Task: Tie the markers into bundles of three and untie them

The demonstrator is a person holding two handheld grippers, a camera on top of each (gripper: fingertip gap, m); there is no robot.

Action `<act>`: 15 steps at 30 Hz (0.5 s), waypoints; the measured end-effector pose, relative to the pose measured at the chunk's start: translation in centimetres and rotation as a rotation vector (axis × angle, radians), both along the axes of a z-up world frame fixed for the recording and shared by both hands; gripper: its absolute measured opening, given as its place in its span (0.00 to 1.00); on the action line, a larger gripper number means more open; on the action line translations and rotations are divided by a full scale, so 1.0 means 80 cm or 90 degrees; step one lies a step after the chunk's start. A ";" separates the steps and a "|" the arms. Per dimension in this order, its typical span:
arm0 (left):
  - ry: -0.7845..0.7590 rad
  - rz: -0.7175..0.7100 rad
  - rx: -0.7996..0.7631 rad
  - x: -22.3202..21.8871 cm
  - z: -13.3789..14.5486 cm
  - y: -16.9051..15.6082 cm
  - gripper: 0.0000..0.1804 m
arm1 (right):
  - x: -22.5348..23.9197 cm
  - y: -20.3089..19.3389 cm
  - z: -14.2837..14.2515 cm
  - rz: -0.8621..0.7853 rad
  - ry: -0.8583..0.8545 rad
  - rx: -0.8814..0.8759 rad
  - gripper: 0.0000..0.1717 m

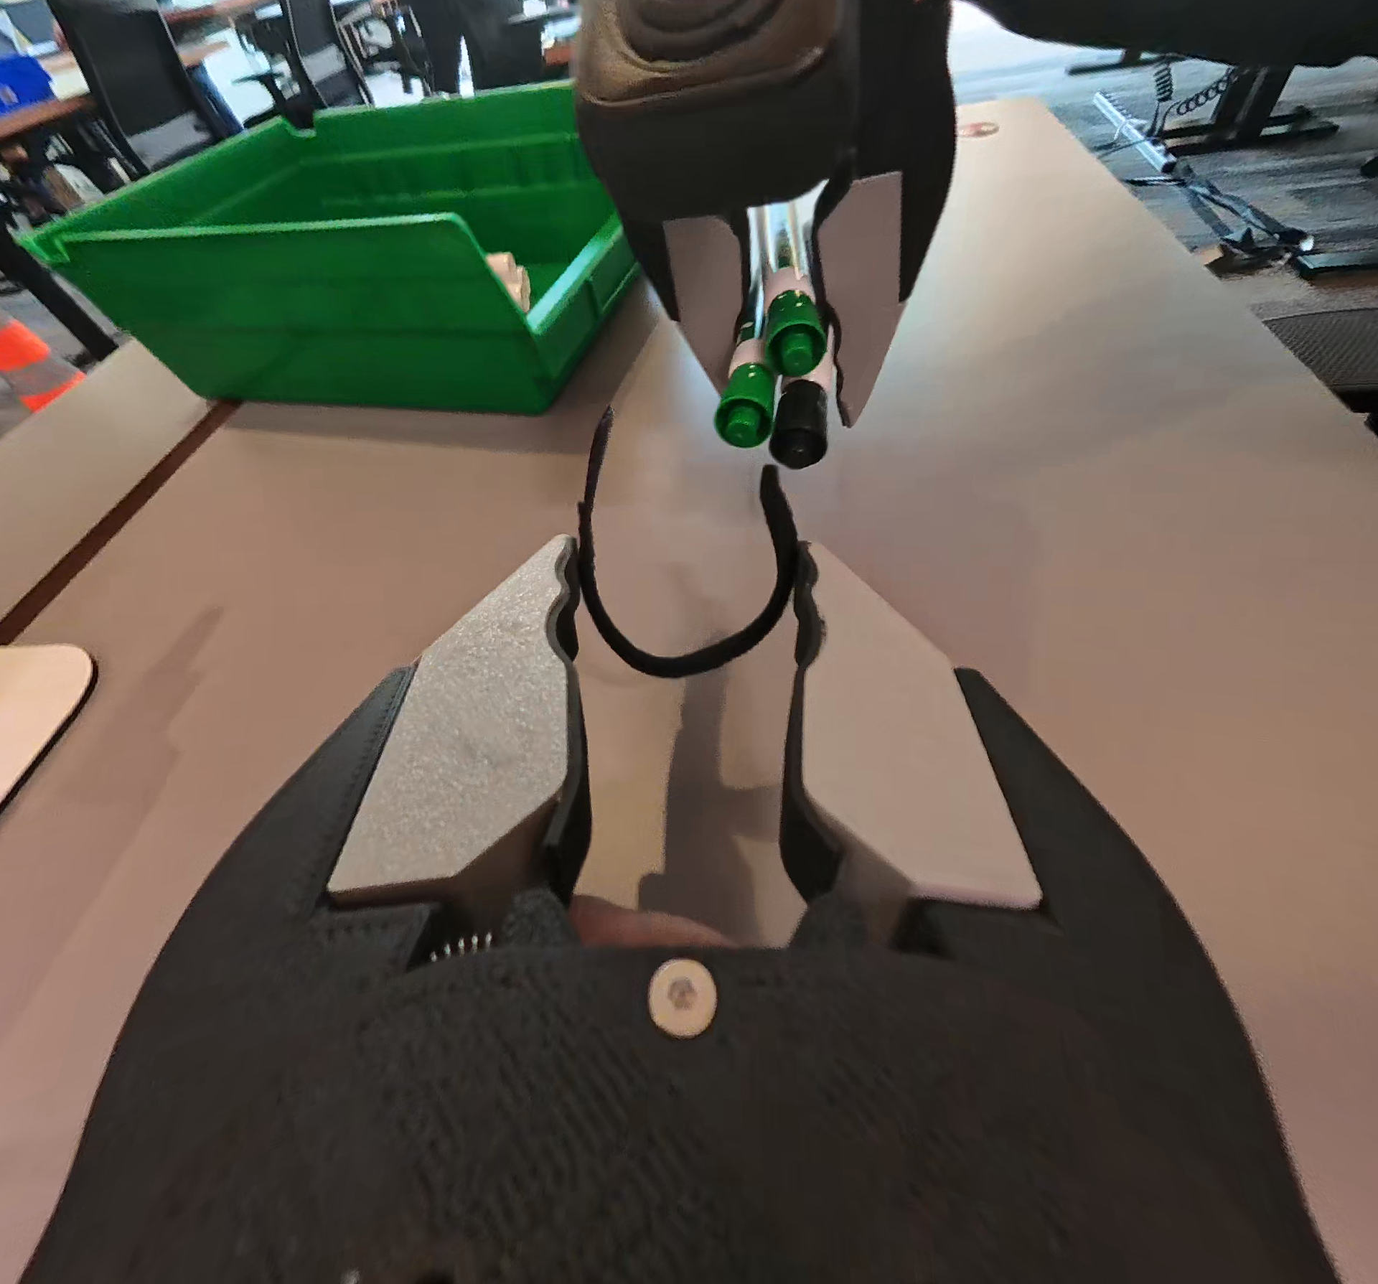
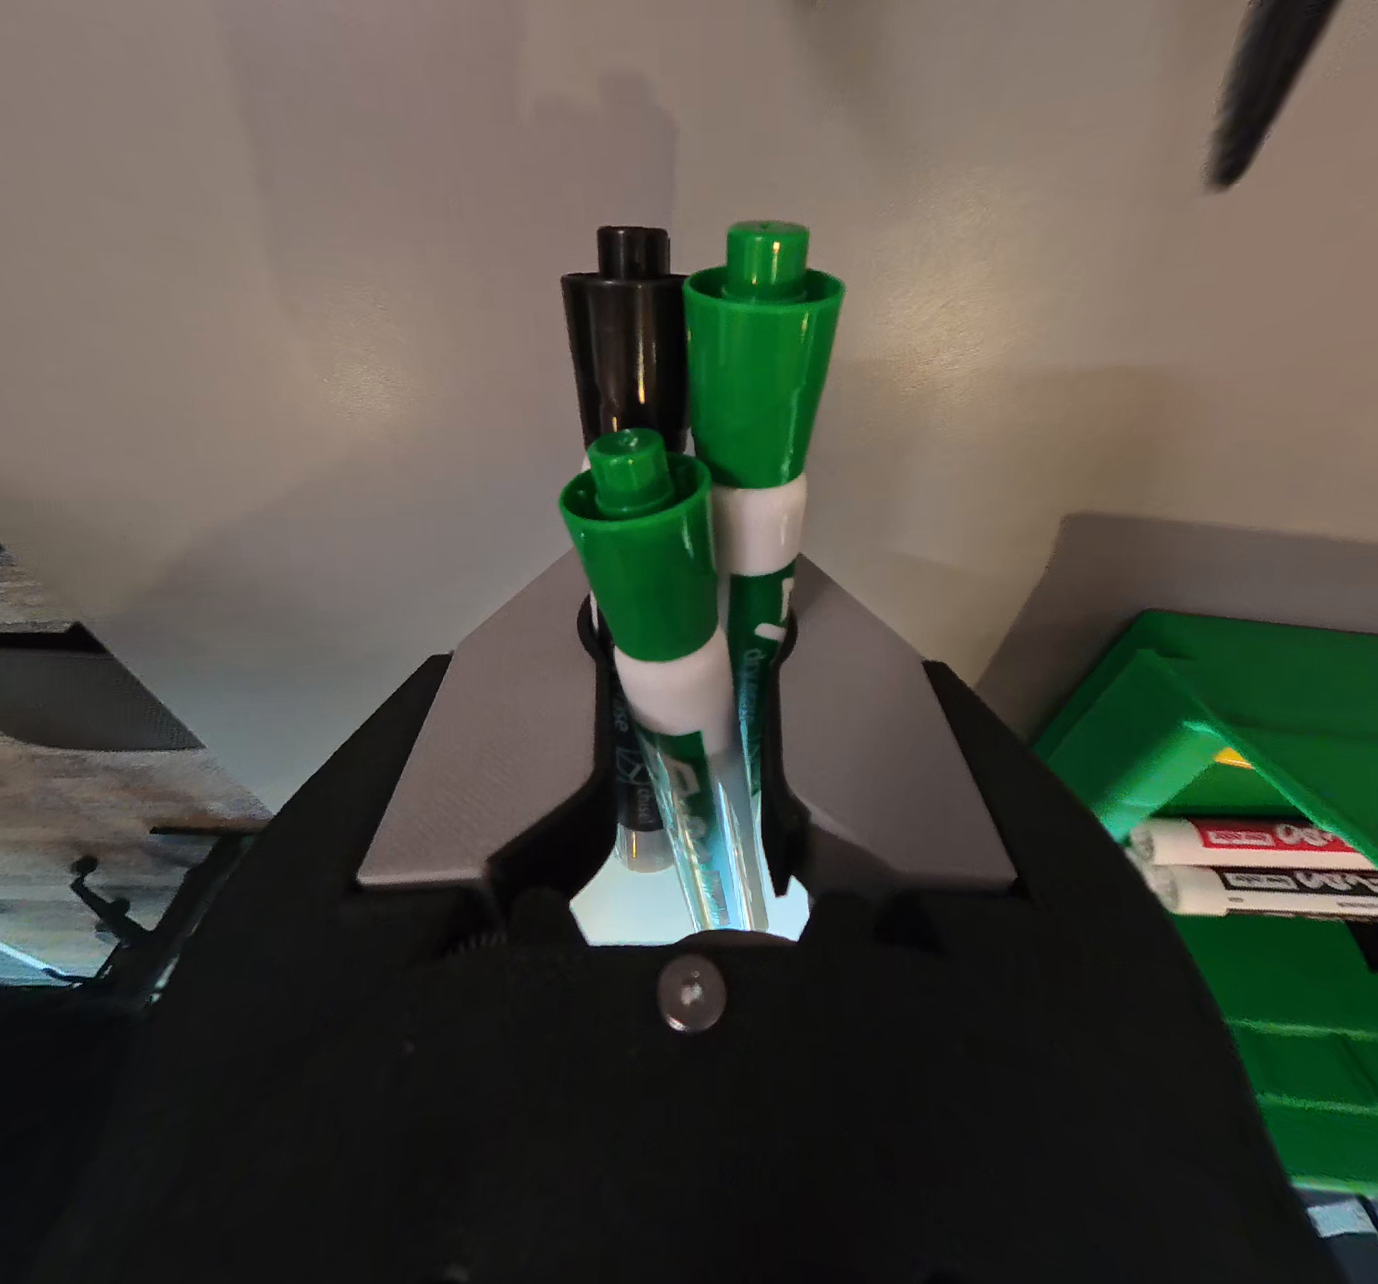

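The right gripper, in the upper centre of the left wrist view, is clamped on three markers: two with green caps and one with a black cap. The caps stick out past its fingertips, and in the left wrist view the long axis of the markers runs down the frame toward the strap.

The left gripper sits in the lower centre of that view. Its jaws stand apart, with one black strap bowed into a U between them. Each leg of the U lies against the inside of a fingertip, so the strap looks pinched at its sides and held open. The open mouth of the U faces up the frame, straight at the caps, which hang just above its right tip without touching.

The coming move likely turns on this: the markers must pass lengthwise into the U, and the right gripper is the one that brings them.

One green bin stands on the table at upper left; the right wrist view shows two more markers inside it.
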State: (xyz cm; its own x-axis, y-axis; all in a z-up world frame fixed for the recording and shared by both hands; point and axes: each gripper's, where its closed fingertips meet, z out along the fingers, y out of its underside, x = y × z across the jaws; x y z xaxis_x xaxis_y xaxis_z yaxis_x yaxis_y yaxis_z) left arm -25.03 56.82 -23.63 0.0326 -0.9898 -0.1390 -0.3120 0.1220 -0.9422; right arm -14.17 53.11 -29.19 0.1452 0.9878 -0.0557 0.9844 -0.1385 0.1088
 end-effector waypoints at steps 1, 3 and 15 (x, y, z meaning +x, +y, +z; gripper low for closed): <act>-0.010 -0.003 0.009 0.003 0.003 -0.003 0.31 | -0.002 0.001 0.005 0.003 0.001 0.004 0.22; -0.037 -0.016 0.021 0.009 0.011 -0.012 0.31 | -0.007 0.003 0.016 0.007 0.006 0.007 0.22; -0.152 -0.015 0.025 0.026 0.042 -0.028 0.31 | -0.030 -0.001 0.057 0.030 0.033 0.022 0.21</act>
